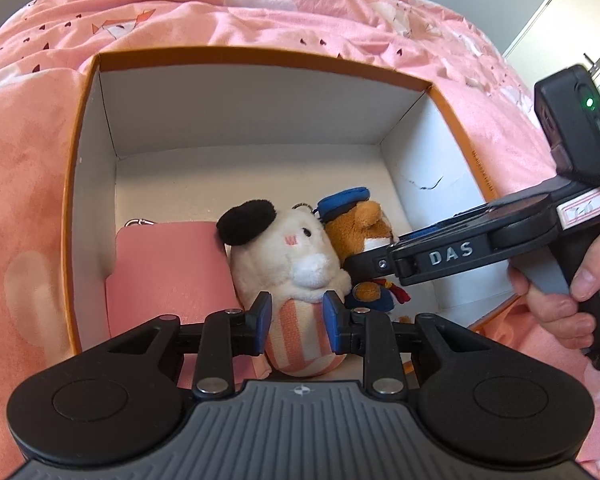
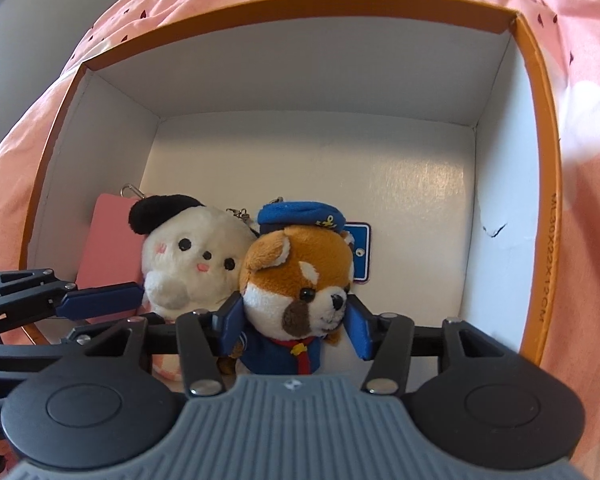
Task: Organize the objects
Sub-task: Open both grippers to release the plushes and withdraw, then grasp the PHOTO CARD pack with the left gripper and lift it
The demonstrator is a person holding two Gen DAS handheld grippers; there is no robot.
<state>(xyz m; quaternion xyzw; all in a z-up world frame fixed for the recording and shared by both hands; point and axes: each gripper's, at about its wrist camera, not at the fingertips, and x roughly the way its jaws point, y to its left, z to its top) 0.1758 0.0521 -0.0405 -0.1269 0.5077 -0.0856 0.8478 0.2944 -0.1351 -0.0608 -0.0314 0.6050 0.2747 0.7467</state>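
An orange box (image 1: 260, 54) with white inner walls lies open on a pink bedspread. Inside, a white plush (image 1: 288, 248) with a black beret and striped bottom leans against a brown dog plush (image 2: 296, 276) in a blue sailor cap. My left gripper (image 1: 298, 320) is shut on the white plush's striped lower body, both blue pads pressing into it. My right gripper (image 2: 295, 320) reaches in from the right; its pads flank the dog's head without visibly squeezing it. One of the left gripper's fingers (image 2: 100, 300) shows at the left of the right wrist view.
A pink pouch (image 1: 168, 276) with a metal clip lies in the box's near left corner. A blue tag (image 2: 360, 252) sits behind the dog. The far half of the box floor (image 2: 380, 176) is bare. A hand (image 1: 560, 292) holds the right gripper's handle. Pink bedding (image 1: 260, 0) surrounds the box.
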